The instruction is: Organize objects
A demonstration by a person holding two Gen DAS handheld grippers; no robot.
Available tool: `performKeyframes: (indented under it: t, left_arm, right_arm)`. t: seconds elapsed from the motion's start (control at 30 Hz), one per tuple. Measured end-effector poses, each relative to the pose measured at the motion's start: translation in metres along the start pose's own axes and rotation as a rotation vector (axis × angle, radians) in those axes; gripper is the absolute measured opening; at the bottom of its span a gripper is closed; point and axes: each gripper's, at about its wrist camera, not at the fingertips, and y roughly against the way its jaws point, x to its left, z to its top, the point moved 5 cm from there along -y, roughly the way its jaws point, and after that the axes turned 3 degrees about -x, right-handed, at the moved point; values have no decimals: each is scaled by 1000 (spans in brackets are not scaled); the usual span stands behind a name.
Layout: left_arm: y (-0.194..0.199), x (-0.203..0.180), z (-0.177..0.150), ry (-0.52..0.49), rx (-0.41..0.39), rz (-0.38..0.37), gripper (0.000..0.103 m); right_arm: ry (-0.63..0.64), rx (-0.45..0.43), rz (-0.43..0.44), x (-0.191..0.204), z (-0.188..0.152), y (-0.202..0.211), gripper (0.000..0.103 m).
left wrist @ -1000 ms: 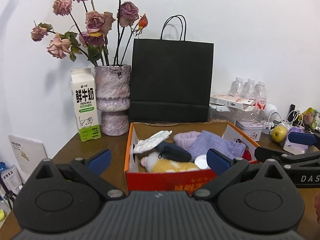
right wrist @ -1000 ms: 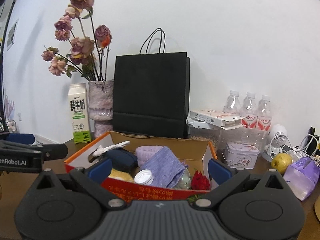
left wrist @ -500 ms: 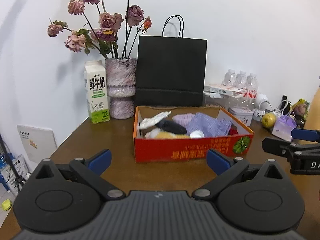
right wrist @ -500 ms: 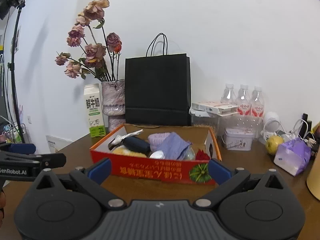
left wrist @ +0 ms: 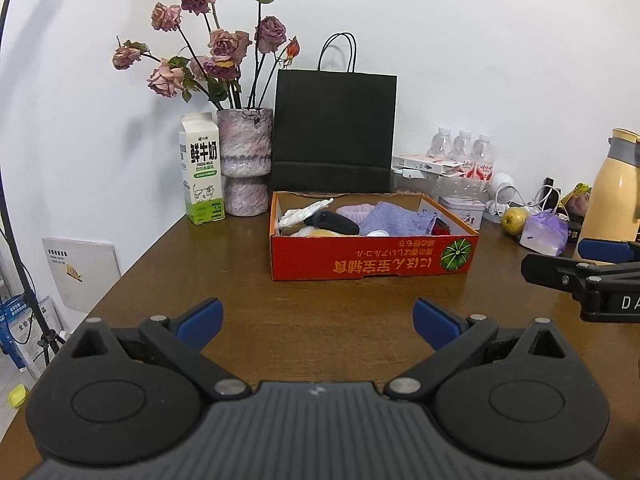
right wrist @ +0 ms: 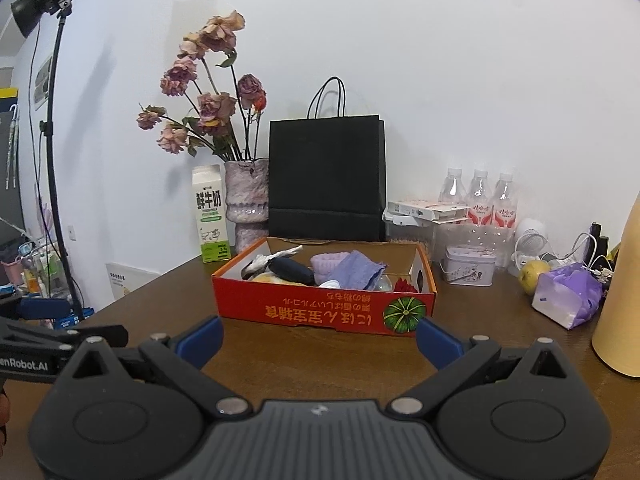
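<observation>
A red cardboard box (left wrist: 372,258) (right wrist: 324,312) sits on the brown table. Inside lie a purple cloth (left wrist: 394,220) (right wrist: 356,272), a dark pouch (left wrist: 334,222) (right wrist: 290,270), a lilac knit piece (right wrist: 326,260), a white crumpled wrapper (left wrist: 304,212), a white cap (left wrist: 378,233) and something red (right wrist: 404,286). My left gripper (left wrist: 318,320) is open, well short of the box, holding nothing. My right gripper (right wrist: 320,338) is open too, just before the box's front wall, empty. Each gripper shows at the edge of the other's view.
Behind the box stand a black paper bag (left wrist: 334,132), a vase of dried roses (left wrist: 244,160) and a milk carton (left wrist: 202,168). To the right are water bottles (right wrist: 478,200), a tin (right wrist: 468,266), a pear (right wrist: 532,276), a purple bag (right wrist: 568,294) and a yellow flask (left wrist: 618,184). A light stand (right wrist: 52,152) rises left.
Both grippers have pulled back from the box, which now looks smaller and farther. Their jaws stayed open and empty throughout.
</observation>
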Motion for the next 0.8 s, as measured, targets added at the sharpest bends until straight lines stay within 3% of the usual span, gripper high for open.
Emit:
performKeyframes:
  t: [0.8]
  left_arm:
    - [19,-6,-6,-1,-2,4,103]
  right_arm:
    - [-3,-7,-5,-1,-5,20,103]
